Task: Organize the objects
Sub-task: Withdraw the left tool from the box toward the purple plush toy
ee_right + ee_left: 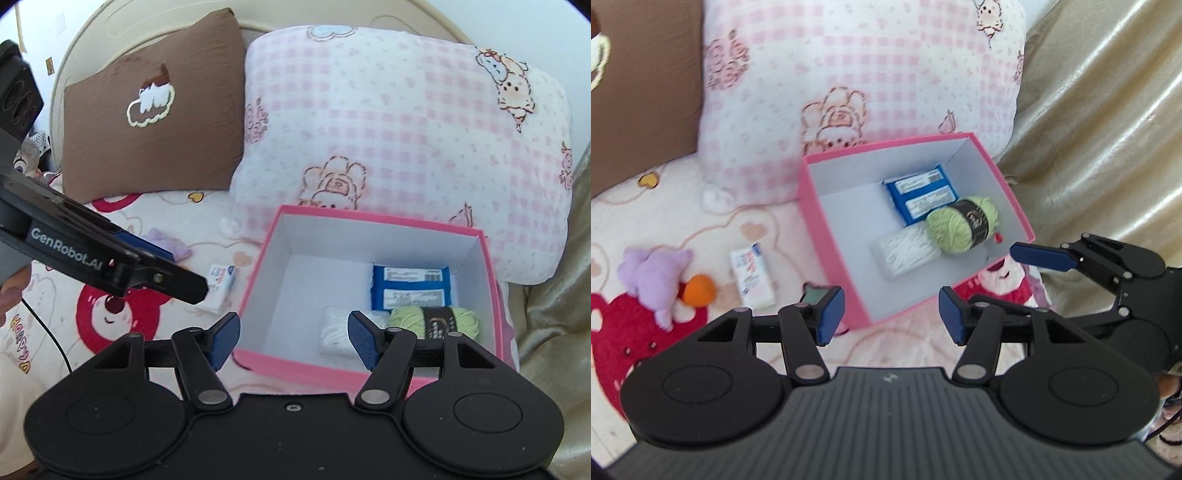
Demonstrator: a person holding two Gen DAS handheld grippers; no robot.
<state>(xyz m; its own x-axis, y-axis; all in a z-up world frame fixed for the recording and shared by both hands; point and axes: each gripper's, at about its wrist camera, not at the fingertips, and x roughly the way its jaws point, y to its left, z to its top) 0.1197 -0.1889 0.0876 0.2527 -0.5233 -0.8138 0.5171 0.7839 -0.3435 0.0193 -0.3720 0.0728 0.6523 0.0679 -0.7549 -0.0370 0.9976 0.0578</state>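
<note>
My left gripper (pixel 892 317): jaws apart, nothing between | my right gripper (pixel 293 338): jaws apart, empty, over near rim of pink box (pixel 258 258) | in box: green yarn (pixel 962 225), blue packet (pixel 921 192), white bundle (pixel 908 253) | on blanket left of box: tissue pack (pixel 751 275), purple plush (pixel 653 275), orange ball (pixel 698 290).

Daylit bed with cartoon-bear blanket (pixel 155 206), pink checked pillow (pixel 399 133), brown pillow (pixel 155 110), cream headboard (pixel 74 51), gold curtain (pixel 1100 122)
</note>
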